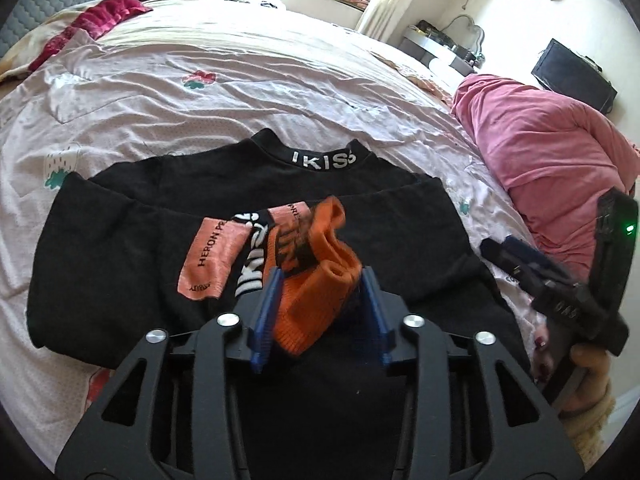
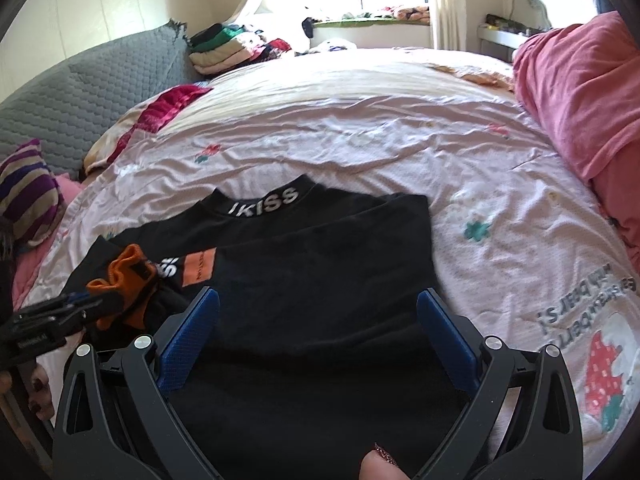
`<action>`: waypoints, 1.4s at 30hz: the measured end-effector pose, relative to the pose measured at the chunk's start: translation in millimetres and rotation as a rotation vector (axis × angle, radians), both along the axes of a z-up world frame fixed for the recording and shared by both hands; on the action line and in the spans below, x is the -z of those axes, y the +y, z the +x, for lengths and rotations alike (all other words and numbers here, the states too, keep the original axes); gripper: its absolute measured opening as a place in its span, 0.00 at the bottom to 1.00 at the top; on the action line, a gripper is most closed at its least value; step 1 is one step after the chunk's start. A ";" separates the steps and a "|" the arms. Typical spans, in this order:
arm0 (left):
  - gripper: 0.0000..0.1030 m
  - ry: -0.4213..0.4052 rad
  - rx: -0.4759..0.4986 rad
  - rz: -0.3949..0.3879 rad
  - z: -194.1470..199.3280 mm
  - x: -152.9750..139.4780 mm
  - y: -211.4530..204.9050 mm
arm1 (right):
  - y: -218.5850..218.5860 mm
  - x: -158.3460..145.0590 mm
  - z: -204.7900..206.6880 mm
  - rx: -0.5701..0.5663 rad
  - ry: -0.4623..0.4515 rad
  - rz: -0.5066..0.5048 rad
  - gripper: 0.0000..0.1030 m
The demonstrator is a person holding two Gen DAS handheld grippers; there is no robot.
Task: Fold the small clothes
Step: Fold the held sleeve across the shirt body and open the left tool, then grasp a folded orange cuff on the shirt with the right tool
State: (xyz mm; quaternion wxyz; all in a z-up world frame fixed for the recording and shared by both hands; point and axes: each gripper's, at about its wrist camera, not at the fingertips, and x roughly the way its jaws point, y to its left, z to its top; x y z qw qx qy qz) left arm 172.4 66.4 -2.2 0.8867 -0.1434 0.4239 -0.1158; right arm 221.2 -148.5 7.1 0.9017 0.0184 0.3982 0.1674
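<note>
A black shirt [image 1: 120,248] with a white-lettered collar [image 1: 322,159] lies flat on the bed, its sleeves folded in across the front. One sleeve ends in an orange cuff [image 1: 316,300], which sits loosely between the blue pads of my left gripper [image 1: 322,272]. The left pad touches the cuff and the right pad stands clear of it, so the jaws are open. In the right wrist view the same shirt [image 2: 320,248] fills the middle. My right gripper [image 2: 319,294] hovers wide open over its lower half, with nothing between the fingers. The cuff [image 2: 128,276] and left gripper [image 2: 72,304] show at the left.
The bed sheet [image 1: 240,80] is pale pink and wrinkled. A bunched pink quilt [image 2: 580,100] lies along the right side. A striped cushion [image 2: 28,192] and grey quilted padding [image 2: 100,92] are on the left, a stack of folded clothes [image 2: 224,48] at the far end.
</note>
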 end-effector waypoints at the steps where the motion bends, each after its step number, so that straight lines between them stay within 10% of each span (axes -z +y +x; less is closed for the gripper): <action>1: 0.36 -0.004 -0.003 0.002 -0.4 -1.5 0.9 | 2.9 2.7 0.6 -0.004 0.009 0.001 0.96; 15: 0.87 -0.011 -0.123 0.113 6.3 -18.4 38.9 | 87.9 36.9 -7.7 -0.217 0.122 0.053 0.94; 21: 0.89 -0.023 -0.167 0.113 5.1 -27.7 59.7 | 114.7 54.7 4.6 -0.226 0.199 0.088 0.77; 31: 0.90 -0.040 -0.260 0.064 2.2 -37.8 94.7 | 133.4 46.5 7.5 -0.251 0.202 0.159 0.14; 42: 0.90 -0.058 -0.333 0.037 -1.4 -44.3 121.1 | 129.3 -26.1 5.3 -0.310 0.031 0.197 0.12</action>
